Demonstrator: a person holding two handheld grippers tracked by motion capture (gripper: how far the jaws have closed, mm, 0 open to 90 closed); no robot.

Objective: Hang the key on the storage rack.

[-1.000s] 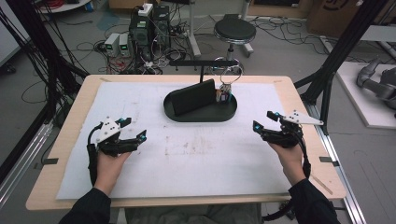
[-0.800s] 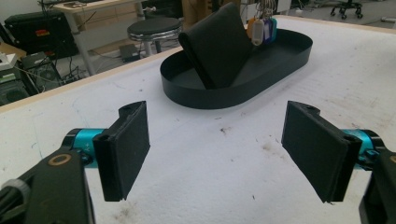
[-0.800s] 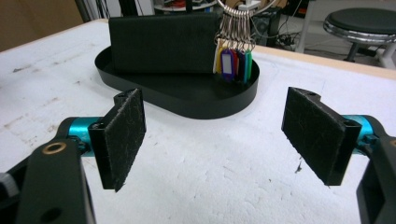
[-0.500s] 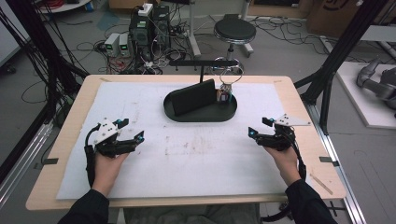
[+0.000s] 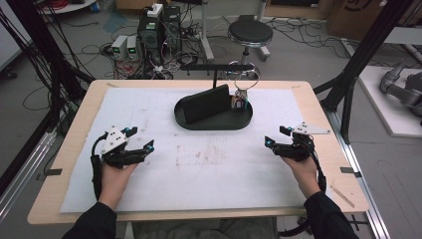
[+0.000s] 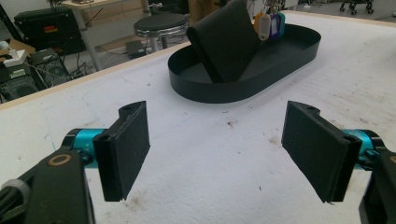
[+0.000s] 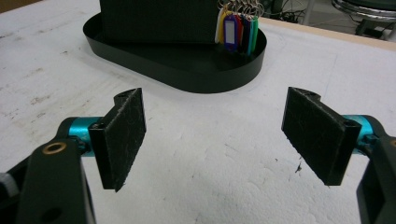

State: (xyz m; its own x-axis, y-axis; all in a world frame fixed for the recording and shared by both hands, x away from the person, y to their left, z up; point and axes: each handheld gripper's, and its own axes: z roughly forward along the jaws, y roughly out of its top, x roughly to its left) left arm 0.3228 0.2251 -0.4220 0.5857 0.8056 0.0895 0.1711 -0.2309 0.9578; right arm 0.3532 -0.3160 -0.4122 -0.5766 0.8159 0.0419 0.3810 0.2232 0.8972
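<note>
A black oval tray point(image 5: 213, 124) sits at the back middle of the white mat. A black flat slab point(image 5: 206, 104) leans upright inside it, and a bunch of coloured key tags point(image 5: 241, 102) hangs at the tray's right end. My left gripper point(image 5: 141, 138) rests open on the mat at front left, nothing between its pads. My right gripper point(image 5: 275, 137) is open at front right, also empty. The left gripper view has the open gripper point(image 6: 217, 154) facing the tray point(image 6: 280, 60), slab point(image 6: 229, 42) and tags point(image 6: 271, 23). The right gripper view has the gripper point(image 7: 215, 140) facing the tray point(image 7: 187, 74) and tags point(image 7: 236, 32).
A white foam mat point(image 5: 199, 174) covers most of the wooden table point(image 5: 343, 164). A black bar on a stand point(image 5: 216, 67) rises behind the tray, with a key ring hanging near it. A stool point(image 5: 250, 34) and electronics stand on the floor beyond.
My right gripper has shifted a little to the left and nearer the person. The left gripper has barely moved. Both stay open.
</note>
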